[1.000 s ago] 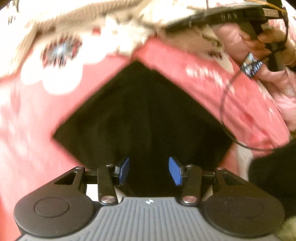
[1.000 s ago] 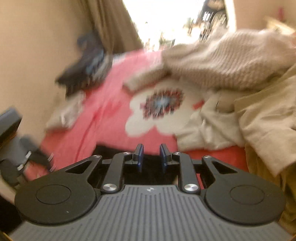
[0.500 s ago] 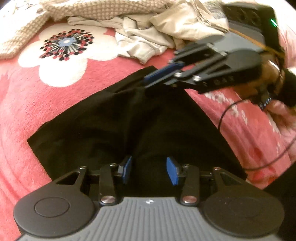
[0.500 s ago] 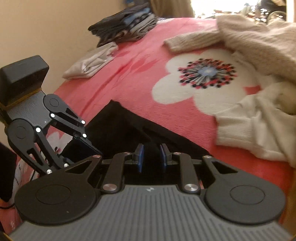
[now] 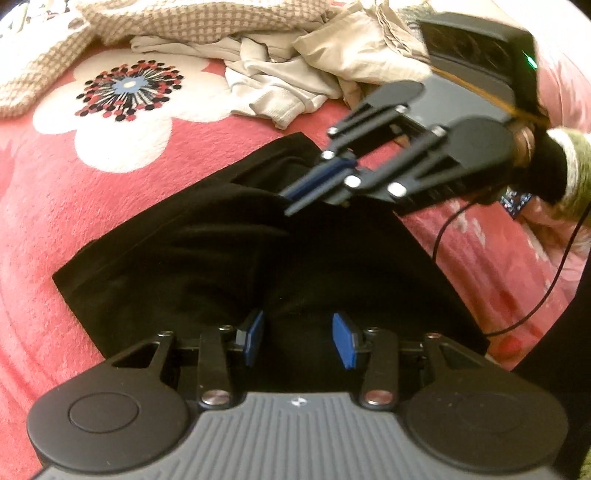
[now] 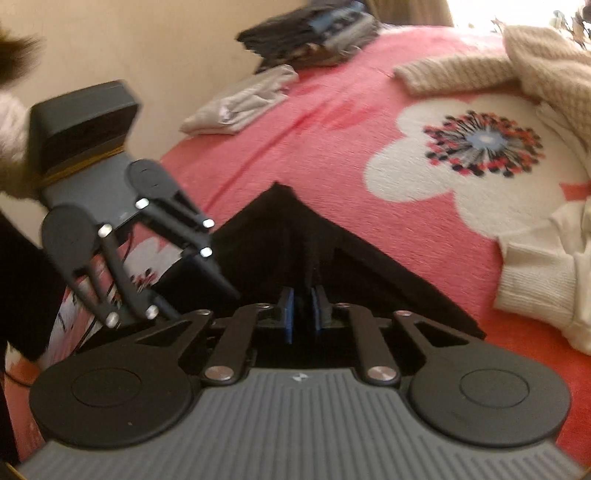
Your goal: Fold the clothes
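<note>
Black garment [image 5: 229, 258] is laid flat on the bed, on a pink blanket [image 5: 55, 206] w/ white flower print, roughly mid-frame in both views. It is judged light, thin and limp: no stiffness, so any lifted part is expected to drape and sag; a little grip is offered by the fuzzy blanket, so dragging may bunch it. Not fragile. Best taken at edges or corners, two points well apart, so a fold line can be kept straight.

Right gripper [image 6: 302, 314] is seen w/ jaws closing, pads nearly together; a raised ridge of black cloth is pinched between them near the far corner. Left gripper [image 5: 297, 338] is held low over the near part of the garment, jaws apart, nothing clamped; cloth lies under and between the pads but contact can't be told.

Surface: soft bed, gives under pressure, so pads can be pushed in to get under an edge. Unfolded pale clothes [image 5: 295, 70] are heaped at the far side, incl. a knit sweater [image 6: 517, 62]. Folded dark stack [image 6: 310, 33] and a grey piece [image 6: 240, 103] are set by the beige wall [image 6: 110, 44]. A cable [image 5: 546, 291] trails over the blanket at right.
</note>
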The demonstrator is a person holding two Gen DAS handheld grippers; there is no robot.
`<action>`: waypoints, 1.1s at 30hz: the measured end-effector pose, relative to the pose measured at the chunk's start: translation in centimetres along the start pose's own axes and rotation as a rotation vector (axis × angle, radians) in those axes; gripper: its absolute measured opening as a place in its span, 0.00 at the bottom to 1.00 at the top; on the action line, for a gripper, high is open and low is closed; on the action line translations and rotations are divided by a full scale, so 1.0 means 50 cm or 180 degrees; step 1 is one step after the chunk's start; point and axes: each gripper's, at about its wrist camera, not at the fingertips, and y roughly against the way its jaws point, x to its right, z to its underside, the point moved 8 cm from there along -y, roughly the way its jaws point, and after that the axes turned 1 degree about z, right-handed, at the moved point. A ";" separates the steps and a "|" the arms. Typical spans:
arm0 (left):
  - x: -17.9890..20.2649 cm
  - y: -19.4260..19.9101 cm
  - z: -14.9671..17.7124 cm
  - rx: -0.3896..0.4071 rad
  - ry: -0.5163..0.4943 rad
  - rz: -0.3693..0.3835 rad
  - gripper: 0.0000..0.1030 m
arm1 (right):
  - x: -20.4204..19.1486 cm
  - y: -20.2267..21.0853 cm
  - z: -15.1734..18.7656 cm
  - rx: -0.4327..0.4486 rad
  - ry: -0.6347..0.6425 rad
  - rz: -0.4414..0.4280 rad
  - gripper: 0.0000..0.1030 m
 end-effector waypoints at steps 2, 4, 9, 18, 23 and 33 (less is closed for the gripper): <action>-0.008 0.004 -0.001 0.0004 0.0116 0.0071 0.41 | -0.015 0.008 0.003 0.0045 0.0147 0.0000 0.07; -0.020 0.007 -0.005 0.0002 0.0265 0.0144 0.41 | -0.028 0.014 0.006 0.0084 0.0320 0.0049 0.07; -0.037 0.018 -0.020 0.0006 0.0492 0.0232 0.42 | -0.064 0.025 0.016 0.0189 0.0774 0.0219 0.07; -0.052 0.044 -0.080 0.0253 0.0709 0.0265 0.45 | -0.075 0.016 0.035 0.0210 0.1045 0.0456 0.07; -0.080 0.006 -0.089 0.0145 0.1029 0.0023 0.41 | -0.083 0.010 0.042 0.0231 0.1034 0.0446 0.08; -0.105 -0.012 -0.073 0.0116 0.1119 -0.0282 0.12 | -0.057 0.073 0.025 0.0374 0.0336 0.0143 0.10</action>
